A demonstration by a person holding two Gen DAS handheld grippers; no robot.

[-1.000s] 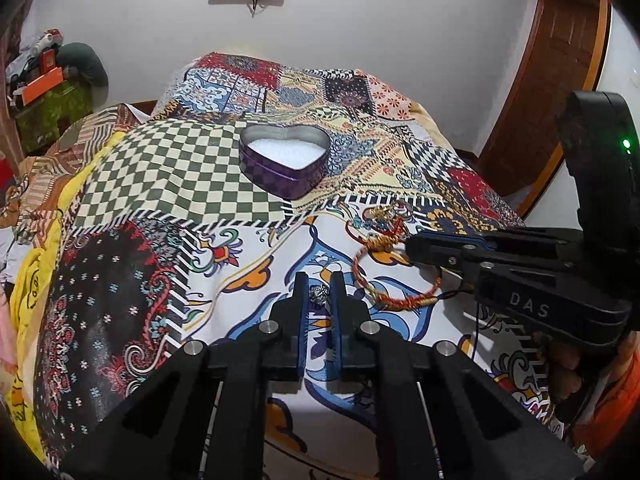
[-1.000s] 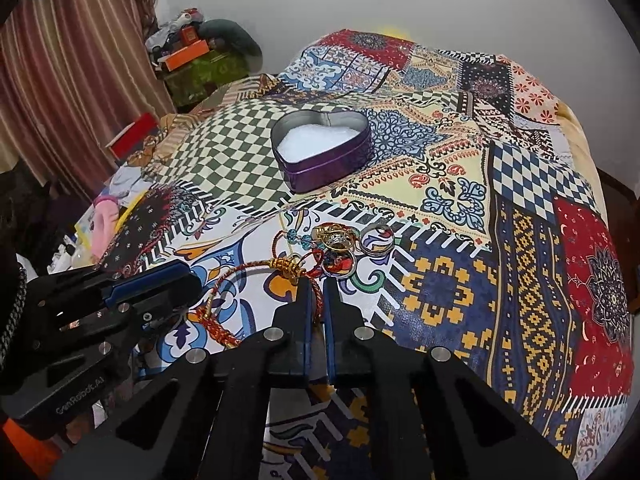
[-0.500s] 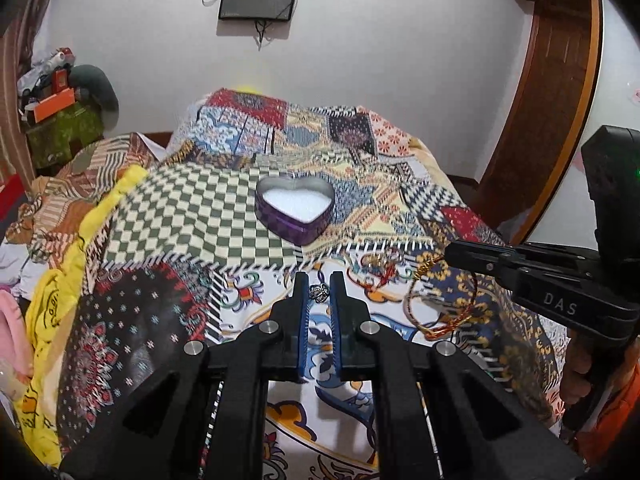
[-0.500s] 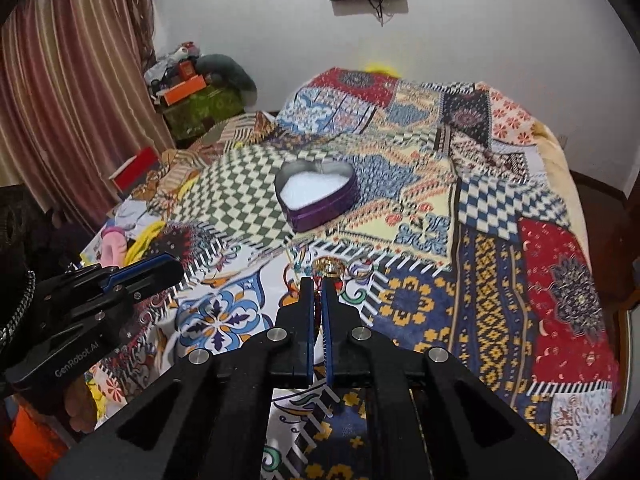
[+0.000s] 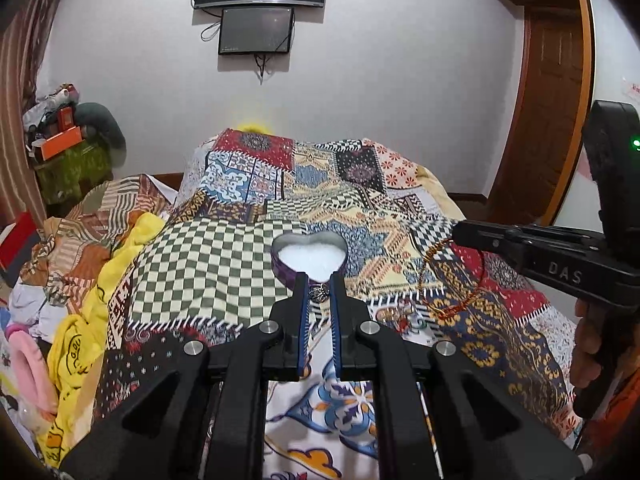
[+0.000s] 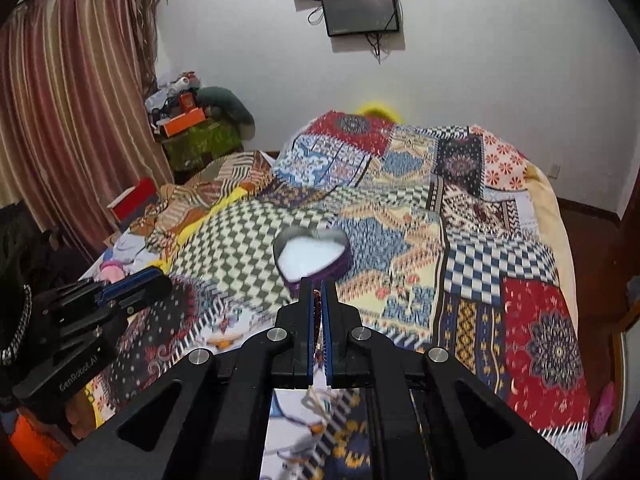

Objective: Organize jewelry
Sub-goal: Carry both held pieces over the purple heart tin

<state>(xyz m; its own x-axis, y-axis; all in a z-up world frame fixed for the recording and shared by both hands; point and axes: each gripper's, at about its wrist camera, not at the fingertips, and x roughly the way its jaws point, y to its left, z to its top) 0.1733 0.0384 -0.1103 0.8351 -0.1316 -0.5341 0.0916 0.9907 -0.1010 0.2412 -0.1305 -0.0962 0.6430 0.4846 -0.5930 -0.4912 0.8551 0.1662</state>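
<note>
Both grippers higher above the bedspread (image 5: 224, 264): left gripper (image 5: 319, 289) clenched on a silver ring (image 5: 319, 290), right gripper (image 6: 317, 295) on a red-gold bracelet (image 5: 448, 280).

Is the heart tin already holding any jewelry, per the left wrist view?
No: the heart tin shows only its bare white lining, while the ring sits pinched in the left claw.

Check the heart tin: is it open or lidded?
Open. The heart tin shows its bare rim and white lining, with no lid on it; no jewelry is visible inside.

Left tool (image 5: 319, 289) pinches a silver ring (image 5: 319, 290) before the heart tin (image 5: 308, 258).
</note>
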